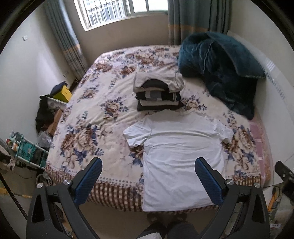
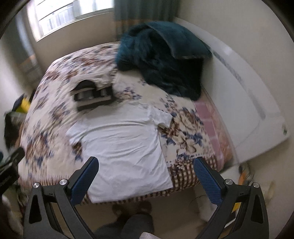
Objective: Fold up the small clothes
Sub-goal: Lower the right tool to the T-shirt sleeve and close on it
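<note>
A white T-shirt (image 1: 180,152) lies spread flat on the floral bed cover (image 1: 88,117), its hem hanging over the near edge. It also shows in the right wrist view (image 2: 125,147). Behind it sits a stack of folded clothes (image 1: 158,93) in white, black and grey, seen also in the right wrist view (image 2: 93,95). My left gripper (image 1: 148,165) is open and empty above the shirt's lower half. My right gripper (image 2: 146,164) is open and empty above the shirt's lower right part. The right gripper's body shows at the left wrist view's right edge (image 1: 284,176).
A dark teal blanket (image 1: 220,68) is heaped at the bed's far right, against a white headboard (image 2: 248,103). Cluttered boxes and a rack (image 1: 29,150) stand on the floor to the left. A window (image 1: 119,11) with curtains is behind the bed.
</note>
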`<state>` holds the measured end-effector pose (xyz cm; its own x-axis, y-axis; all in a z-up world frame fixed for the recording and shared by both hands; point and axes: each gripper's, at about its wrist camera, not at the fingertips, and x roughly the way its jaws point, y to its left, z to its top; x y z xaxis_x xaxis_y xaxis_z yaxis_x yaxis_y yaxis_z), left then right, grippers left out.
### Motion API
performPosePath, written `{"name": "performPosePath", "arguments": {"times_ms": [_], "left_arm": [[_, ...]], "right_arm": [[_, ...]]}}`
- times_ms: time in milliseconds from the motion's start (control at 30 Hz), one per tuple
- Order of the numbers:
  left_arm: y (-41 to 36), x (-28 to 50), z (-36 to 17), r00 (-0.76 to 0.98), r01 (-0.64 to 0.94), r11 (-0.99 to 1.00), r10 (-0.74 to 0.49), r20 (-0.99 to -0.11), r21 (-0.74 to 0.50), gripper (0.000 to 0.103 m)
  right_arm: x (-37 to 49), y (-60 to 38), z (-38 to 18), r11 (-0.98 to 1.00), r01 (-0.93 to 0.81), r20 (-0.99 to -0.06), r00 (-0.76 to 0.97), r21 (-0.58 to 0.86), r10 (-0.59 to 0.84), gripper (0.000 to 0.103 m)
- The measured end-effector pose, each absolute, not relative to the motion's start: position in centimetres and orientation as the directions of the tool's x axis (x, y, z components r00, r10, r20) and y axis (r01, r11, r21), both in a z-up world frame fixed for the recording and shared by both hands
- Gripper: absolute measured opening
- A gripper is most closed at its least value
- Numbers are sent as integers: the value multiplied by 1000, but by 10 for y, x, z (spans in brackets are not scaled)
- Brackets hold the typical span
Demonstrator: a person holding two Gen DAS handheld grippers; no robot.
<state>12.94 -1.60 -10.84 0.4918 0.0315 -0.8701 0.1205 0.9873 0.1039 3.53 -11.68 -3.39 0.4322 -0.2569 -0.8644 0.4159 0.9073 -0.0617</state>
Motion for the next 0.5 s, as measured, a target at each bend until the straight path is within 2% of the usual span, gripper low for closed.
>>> {"name": "performPosePath", "arguments": {"times_ms": [167, 300, 500], "left_arm": [[-52, 185, -182, 397, 131, 982, 77, -915, 139, 103], [-83, 224, -244, 320, 133, 969, 155, -935, 207, 103], [-113, 280, -348, 163, 96, 967, 216, -963, 234, 103]], "right_arm": [[87, -193, -127, 810, 586, -901, 337, -25, -272, 103], [135, -268, -218, 725, 689, -939, 253, 6, -232, 103], [201, -378, -370, 575, 810, -981, 183, 113, -66, 103]]}}
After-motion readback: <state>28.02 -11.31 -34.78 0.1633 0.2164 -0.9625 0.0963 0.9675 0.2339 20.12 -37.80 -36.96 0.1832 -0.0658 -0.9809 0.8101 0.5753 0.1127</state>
